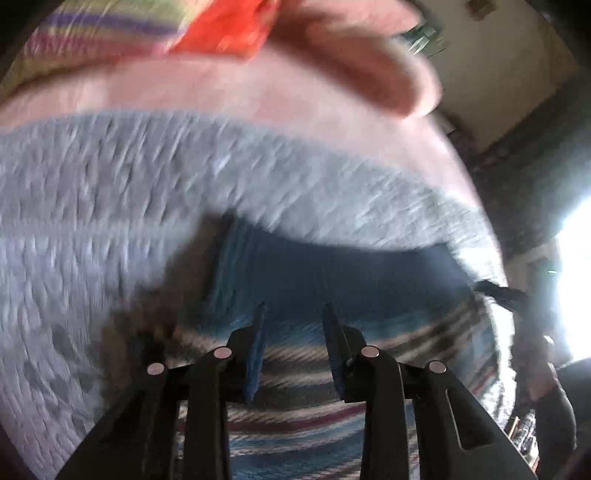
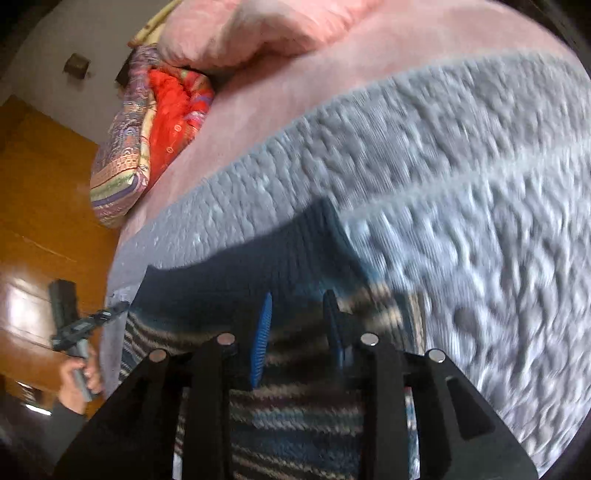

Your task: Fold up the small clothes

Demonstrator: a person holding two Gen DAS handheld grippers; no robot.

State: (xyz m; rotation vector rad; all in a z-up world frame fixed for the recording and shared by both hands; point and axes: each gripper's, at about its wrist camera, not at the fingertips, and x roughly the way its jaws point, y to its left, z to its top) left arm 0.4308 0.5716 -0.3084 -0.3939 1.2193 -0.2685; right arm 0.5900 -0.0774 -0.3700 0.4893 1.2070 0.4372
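On the far left of the bed, seen from the right wrist view, a folded patchwork quilt with purple, green and orange bands [image 2: 118, 162] lies against a bright red buttoned cloth [image 2: 177, 122]. A puffy pink pillow [image 2: 258, 33] sits just right of them at the far end. Beneath it all stretches a pink bedsheet [image 2: 303, 85], and over its near part lies a grey textured bedspread [image 2: 461, 177], rough and bumpy, reaching far off to the right.

On the grey bedspread, near the person, lies the small knitted garment in dark blue with cream, teal and maroon stripes [image 2: 280, 417]. Its plain dark blue part [image 2: 258, 266] points toward the far end of the bed, and the striped part is nearest. The pictures are smeared by motion, so I cannot tell what kind of garment it is.

The left gripper [image 1: 295, 343], black with blue finger pads [image 1: 256, 354], hovers over the striped knit with its fingers spread and nothing between them. In the right wrist view the same tool [image 2: 70, 321] shows at the left edge of the bed, held by a hand [image 2: 79, 380] in a dark sleeve, before a brown wooden door [image 2: 40, 206].

The right gripper [image 2: 297, 336] also stands spread apart above the striped part, its blue pads [image 2: 262, 339] clear of each other and pinching no cloth. Whether either tip touches the knit I cannot tell through the blur.
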